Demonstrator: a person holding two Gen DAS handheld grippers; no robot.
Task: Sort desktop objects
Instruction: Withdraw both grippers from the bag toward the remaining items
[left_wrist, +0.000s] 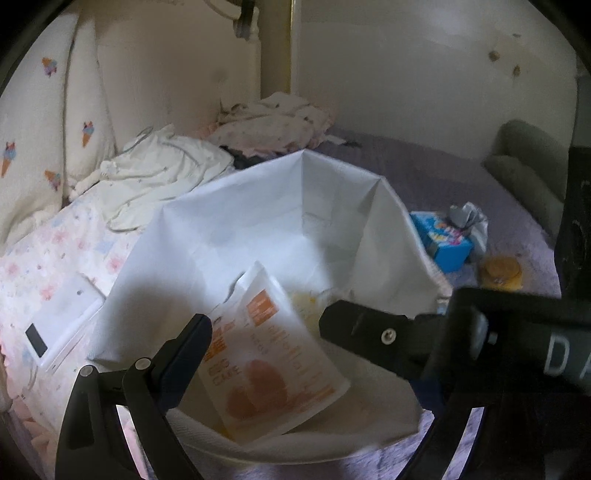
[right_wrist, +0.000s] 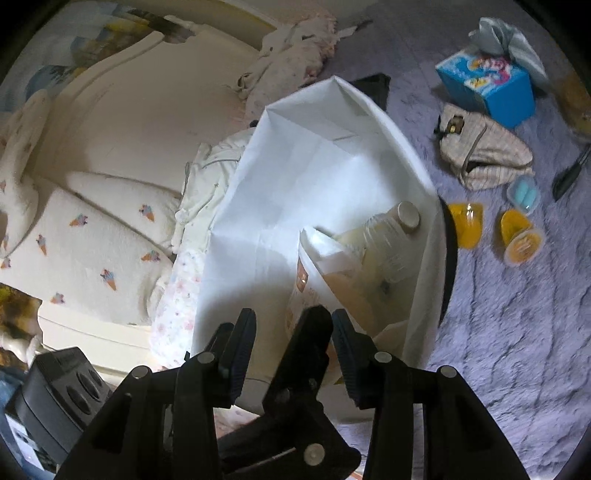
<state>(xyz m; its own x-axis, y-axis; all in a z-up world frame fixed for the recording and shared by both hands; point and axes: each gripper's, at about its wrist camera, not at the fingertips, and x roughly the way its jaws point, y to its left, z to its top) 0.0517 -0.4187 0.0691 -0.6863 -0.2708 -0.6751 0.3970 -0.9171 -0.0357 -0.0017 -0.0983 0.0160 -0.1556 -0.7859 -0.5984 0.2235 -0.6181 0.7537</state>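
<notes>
Left of the left claw (left_wrist: 295, 325), flat on the floral bedding: white device (left_wrist: 62, 317). Straight ahead of both claws, open on the bed (right_wrist: 498, 332): white paper bag (left_wrist: 280, 206). Inside it: orange-printed pouch (left_wrist: 273, 369), "CARE" legible, the rest blurred; beside that, a capped bottle (right_wrist: 388, 229). Left claw: one finger in view, state cannot be told. Right claw (right_wrist: 293, 328): jaws narrowly apart at the bag's near rim, grip unclear; "DA" on its body. Beyond to the right: blue tissue box (right_wrist: 487, 81), print unreadable.

Open white bag (right_wrist: 295, 177), orange-printed pouch (left_wrist: 266, 354) inside
</notes>
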